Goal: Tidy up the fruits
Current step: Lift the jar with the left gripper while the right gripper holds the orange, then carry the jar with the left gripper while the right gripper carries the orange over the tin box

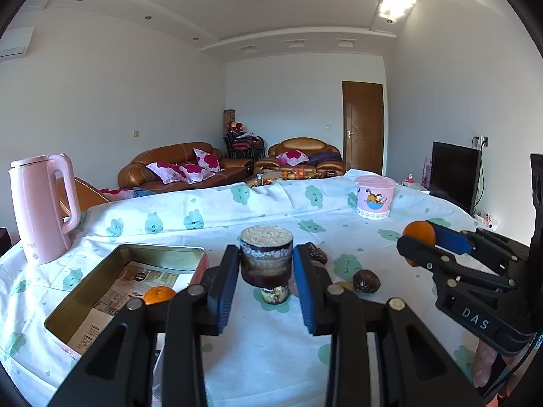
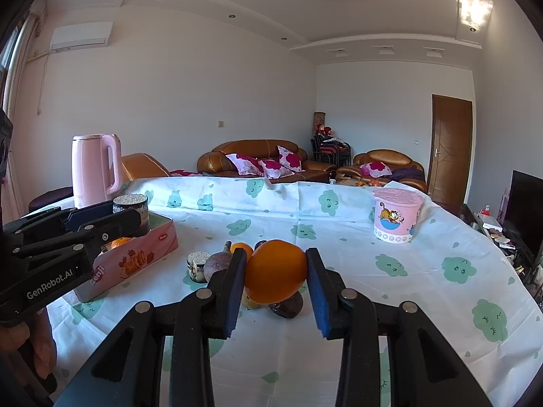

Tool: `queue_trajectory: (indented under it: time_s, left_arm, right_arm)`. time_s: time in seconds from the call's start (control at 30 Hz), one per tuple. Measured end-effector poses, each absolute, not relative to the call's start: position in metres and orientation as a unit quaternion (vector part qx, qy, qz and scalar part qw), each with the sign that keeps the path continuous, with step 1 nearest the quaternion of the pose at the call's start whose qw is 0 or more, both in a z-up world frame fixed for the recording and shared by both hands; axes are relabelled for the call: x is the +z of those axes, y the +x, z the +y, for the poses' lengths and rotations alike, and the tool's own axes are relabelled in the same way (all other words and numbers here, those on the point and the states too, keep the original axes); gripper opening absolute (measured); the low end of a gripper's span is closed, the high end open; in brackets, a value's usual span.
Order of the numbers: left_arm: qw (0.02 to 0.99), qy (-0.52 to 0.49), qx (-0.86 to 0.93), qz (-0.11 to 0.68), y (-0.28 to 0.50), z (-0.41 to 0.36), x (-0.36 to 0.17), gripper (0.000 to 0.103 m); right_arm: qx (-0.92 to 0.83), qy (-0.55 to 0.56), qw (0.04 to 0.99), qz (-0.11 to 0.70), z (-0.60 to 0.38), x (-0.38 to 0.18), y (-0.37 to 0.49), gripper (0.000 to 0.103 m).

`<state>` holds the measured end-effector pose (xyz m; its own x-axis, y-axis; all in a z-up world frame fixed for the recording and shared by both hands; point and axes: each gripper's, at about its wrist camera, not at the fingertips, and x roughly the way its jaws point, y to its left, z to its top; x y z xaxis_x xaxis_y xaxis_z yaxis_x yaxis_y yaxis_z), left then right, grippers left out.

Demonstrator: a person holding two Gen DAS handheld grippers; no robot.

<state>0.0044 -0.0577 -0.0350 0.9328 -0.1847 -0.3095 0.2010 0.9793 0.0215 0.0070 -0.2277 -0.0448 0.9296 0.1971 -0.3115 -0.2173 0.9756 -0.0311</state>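
Observation:
My left gripper [image 1: 266, 266] is shut on a short dark-skinned sugarcane chunk [image 1: 266, 254] with a pale fibrous top, held above the tablecloth just right of the open tin box [image 1: 163, 249]. One orange [image 1: 158, 295] lies in the tin. A second cane chunk [image 1: 275, 295] stands on the cloth below the held one. My right gripper [image 2: 275, 263] is shut on a large orange [image 2: 275, 273], raised over a small cluster of fruit: dark round fruits [image 2: 217, 264] [image 2: 288, 305] and a small orange [image 2: 241, 249]. The tin's pink side [image 2: 135, 261] is to its left.
A pink kettle [image 1: 40, 203] stands behind the tin at the far left. A pink lidded tub [image 1: 375, 196] sits at the back right of the table. Sofas, a door and a television lie beyond the table's edges.

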Motion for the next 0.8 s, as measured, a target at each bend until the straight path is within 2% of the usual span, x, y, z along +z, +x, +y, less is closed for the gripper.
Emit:
queue_trajectory:
  time_s: [0.8]
  left_arm:
    - [0.983,-0.003,-0.03,0.179,0.025,0.014,-0.029,0.034]
  right_arm:
    - [0.184,-0.079,0.97,0.136,-0.15,-0.01,0.028,0.037]
